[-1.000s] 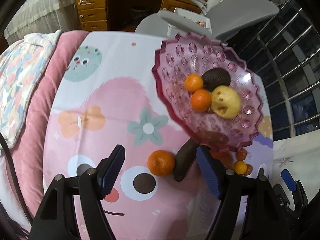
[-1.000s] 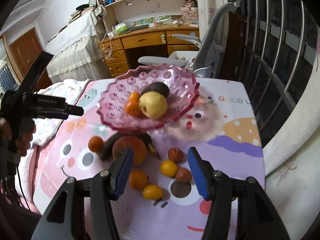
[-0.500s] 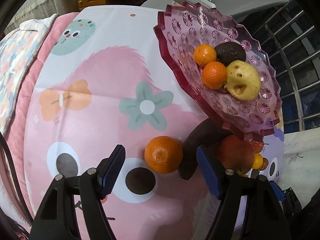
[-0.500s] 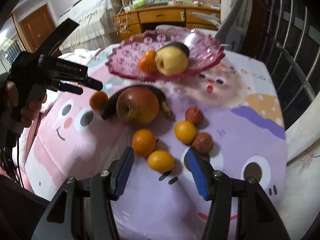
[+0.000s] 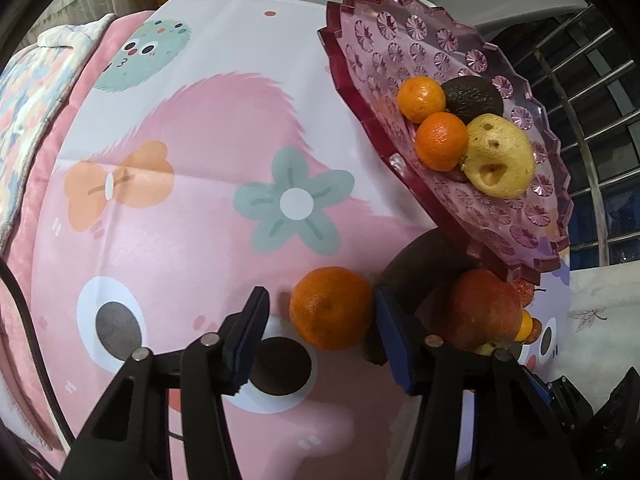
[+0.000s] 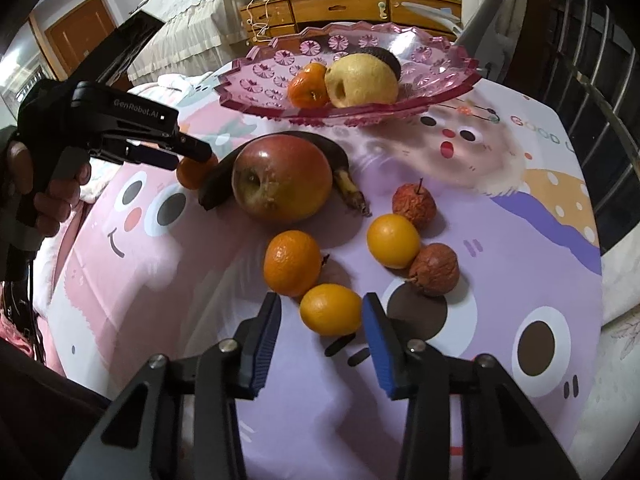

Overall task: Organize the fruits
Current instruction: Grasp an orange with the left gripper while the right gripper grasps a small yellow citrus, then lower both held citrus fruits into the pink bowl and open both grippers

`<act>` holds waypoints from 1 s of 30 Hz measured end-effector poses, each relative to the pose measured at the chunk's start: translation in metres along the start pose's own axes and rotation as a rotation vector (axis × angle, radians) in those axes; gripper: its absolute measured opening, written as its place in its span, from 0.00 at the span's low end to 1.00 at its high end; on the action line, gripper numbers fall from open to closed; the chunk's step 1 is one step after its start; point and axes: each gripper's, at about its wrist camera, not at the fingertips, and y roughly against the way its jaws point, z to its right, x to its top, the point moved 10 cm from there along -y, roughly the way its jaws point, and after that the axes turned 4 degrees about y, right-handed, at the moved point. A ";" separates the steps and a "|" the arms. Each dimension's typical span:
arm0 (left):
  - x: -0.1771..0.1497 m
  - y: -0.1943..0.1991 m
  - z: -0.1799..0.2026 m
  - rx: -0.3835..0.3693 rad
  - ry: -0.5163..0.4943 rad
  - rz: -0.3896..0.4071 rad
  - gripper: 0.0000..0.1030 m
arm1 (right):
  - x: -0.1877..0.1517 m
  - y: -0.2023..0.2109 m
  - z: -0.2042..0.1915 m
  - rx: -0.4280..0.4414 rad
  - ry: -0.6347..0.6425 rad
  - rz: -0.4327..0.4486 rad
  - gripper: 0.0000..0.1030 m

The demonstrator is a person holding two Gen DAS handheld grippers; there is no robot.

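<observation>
Both tongs have dropped closer to the cloth than a second ago; the left gripper [image 5: 320, 316] is closing around a tangerine [image 5: 331, 308], right pad touching, left pad clear; the right gripper [image 6: 322, 312] is closing astride a small yellow-orange fruit [image 6: 330, 309], gaps either side.

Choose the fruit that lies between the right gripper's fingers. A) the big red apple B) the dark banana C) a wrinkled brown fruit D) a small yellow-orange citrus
D: in the right wrist view the small citrus lies on the cloth between the closing fingers of the right gripper, not yet pressed; the apple and banana lie farther off.
</observation>
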 end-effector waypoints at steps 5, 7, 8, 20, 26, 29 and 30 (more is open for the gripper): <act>-0.001 -0.003 0.002 -0.036 0.003 0.008 0.44 | 0.000 -0.005 0.004 -0.019 0.002 -0.004 0.41; -0.001 -0.006 0.003 -0.042 0.007 0.008 0.43 | -0.001 -0.007 0.007 -0.028 0.000 -0.008 0.41; 0.000 -0.007 0.003 -0.044 0.008 0.007 0.43 | -0.001 -0.008 0.008 -0.031 0.001 -0.009 0.41; 0.000 0.003 0.003 -0.040 -0.007 0.006 0.40 | -0.002 -0.007 0.006 -0.017 -0.051 -0.009 0.35; 0.011 0.026 0.002 -0.039 -0.026 0.053 0.40 | 0.000 0.002 -0.012 0.032 -0.047 -0.016 0.35; 0.023 0.038 0.000 -0.029 -0.035 0.082 0.40 | 0.010 0.014 -0.025 0.063 -0.026 -0.008 0.35; 0.028 0.043 0.000 -0.028 -0.040 0.093 0.40 | 0.015 0.018 -0.029 0.073 -0.019 0.000 0.35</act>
